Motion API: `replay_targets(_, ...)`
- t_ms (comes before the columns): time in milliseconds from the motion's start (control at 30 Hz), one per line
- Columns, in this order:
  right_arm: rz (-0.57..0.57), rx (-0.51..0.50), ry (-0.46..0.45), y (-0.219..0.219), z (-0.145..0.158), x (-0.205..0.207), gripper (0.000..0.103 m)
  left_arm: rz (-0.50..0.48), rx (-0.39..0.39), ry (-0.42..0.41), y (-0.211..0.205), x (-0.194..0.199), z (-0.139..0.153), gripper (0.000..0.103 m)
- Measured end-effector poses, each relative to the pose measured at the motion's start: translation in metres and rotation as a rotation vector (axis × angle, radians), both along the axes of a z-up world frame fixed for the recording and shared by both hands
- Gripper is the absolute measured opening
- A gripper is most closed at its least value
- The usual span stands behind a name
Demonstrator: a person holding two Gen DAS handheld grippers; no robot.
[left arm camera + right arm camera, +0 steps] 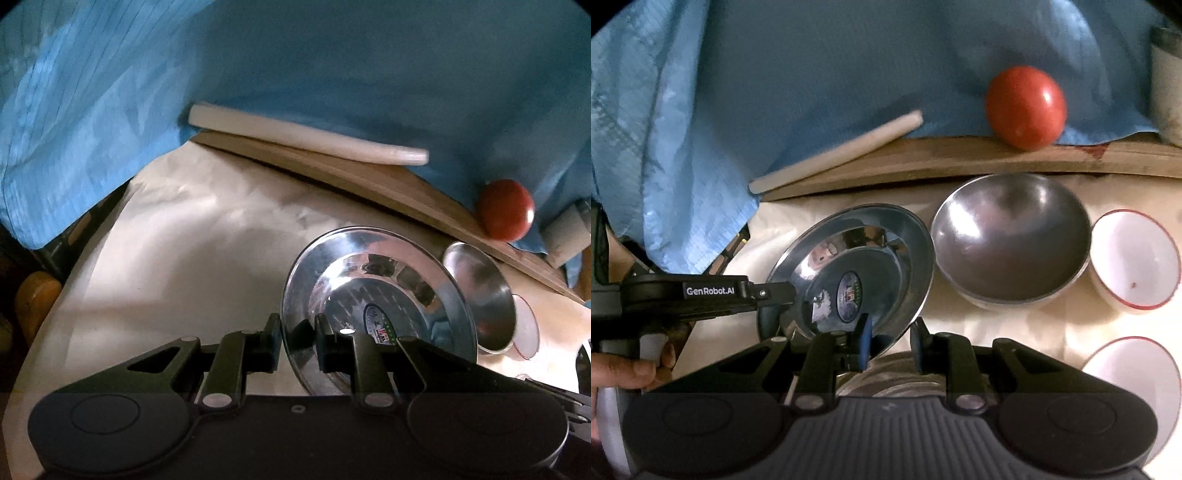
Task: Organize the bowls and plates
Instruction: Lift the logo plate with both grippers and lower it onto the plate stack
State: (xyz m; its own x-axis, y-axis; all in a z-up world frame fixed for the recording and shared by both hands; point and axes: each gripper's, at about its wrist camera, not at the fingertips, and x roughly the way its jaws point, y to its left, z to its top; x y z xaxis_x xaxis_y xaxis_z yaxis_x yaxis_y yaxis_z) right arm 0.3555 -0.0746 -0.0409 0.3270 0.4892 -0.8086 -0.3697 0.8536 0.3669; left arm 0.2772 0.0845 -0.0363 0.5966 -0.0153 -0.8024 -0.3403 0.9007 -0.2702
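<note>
Steel plate (849,280) is pinched at two rim spots, tilted up off the pale cloth (166,240). Left to right from my claws: my left gripper (297,332) is nearly closed, one finger outside the plate's left rim, the other inside it. My right gripper (888,341) is likewise narrow, clamped on the plate's near edge, the plate just ahead of its tips. Right of the plate, ahead of the right claw, sits the steel bowl (1010,236), very close to the plate rim. Farther right are two white red-rimmed bowls (1134,258). Tomato (1025,107) is on the board (923,158) beyond.

Step looks like the two-handed lift of the plate, early in the tidy. Next move needs both claws to rise together and level, clearing the steel bowl's rim, to wherever plates stack.
</note>
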Motion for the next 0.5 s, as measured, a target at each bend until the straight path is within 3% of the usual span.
replay_targets(300,-0.02,-0.003,-0.027,-0.019,0.016,-0.023,0.025,-0.064,-0.003,-0.02,-0.018,-0.017,0.013,0.019)
replay_targets(500,-0.053,-0.009,-0.026,-0.039,0.024,-0.046,0.025,-0.158,-0.017,-0.017,-0.031,-0.026,0.017,0.019)
